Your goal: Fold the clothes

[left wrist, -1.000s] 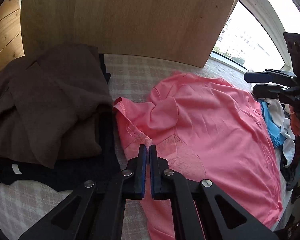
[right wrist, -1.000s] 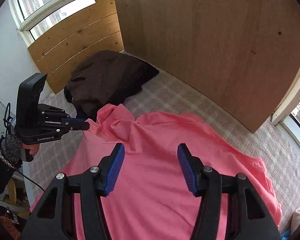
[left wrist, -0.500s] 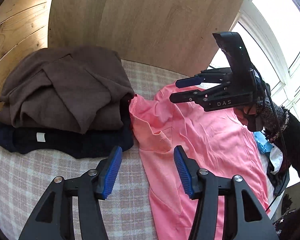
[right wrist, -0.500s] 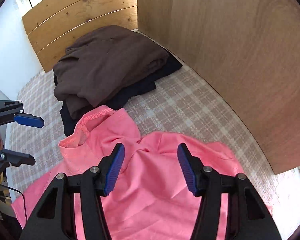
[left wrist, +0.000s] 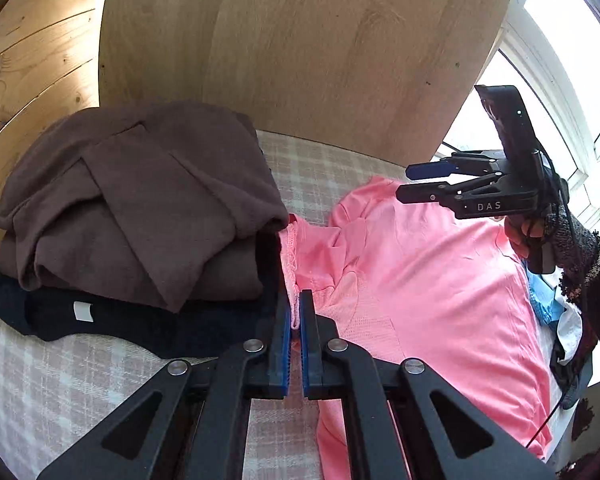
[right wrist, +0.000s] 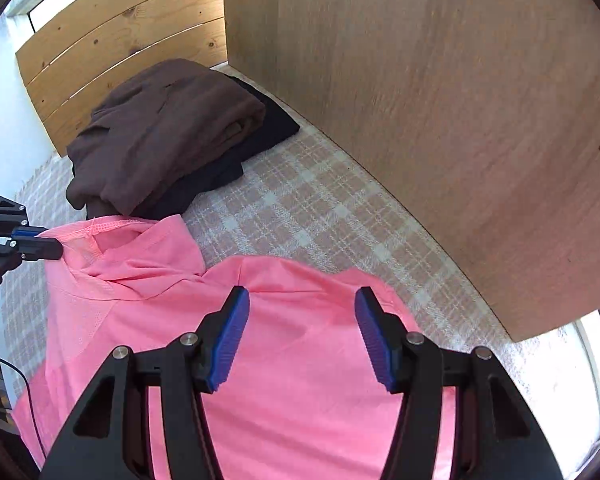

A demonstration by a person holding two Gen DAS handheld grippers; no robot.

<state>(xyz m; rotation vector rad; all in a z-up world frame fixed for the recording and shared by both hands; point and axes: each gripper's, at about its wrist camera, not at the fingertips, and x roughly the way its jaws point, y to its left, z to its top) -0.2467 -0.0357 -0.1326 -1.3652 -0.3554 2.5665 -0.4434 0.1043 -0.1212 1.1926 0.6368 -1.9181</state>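
Observation:
A pink shirt (left wrist: 432,280) lies spread on the checked bed cover (left wrist: 60,392), its sleeve bunched beside the folded pile. My left gripper (left wrist: 295,300) is shut on the sleeve's hemmed edge (left wrist: 290,256), with pink cloth pinched between the blue pads. From the right wrist view the left gripper (right wrist: 40,242) shows at the left edge, clamped on the pink shirt (right wrist: 300,360) at its sleeve. My right gripper (right wrist: 302,300) hovers open above the shirt's upper edge, nothing between its fingers. It also appears in the left wrist view as the right gripper (left wrist: 420,180), held by a gloved hand.
A folded brown garment (left wrist: 132,200) lies on a dark navy one (left wrist: 100,320), touching the pink sleeve. A wooden panel (left wrist: 300,48) stands behind the bed, with slatted wood (right wrist: 120,32) at the left. Blue and white clothes (left wrist: 548,304) lie at the right edge, by a bright window.
My left gripper, open half a second ago, has closed on the pink sleeve edge next to the folded pile. The right gripper stayed open and drifted slightly over the shirt.

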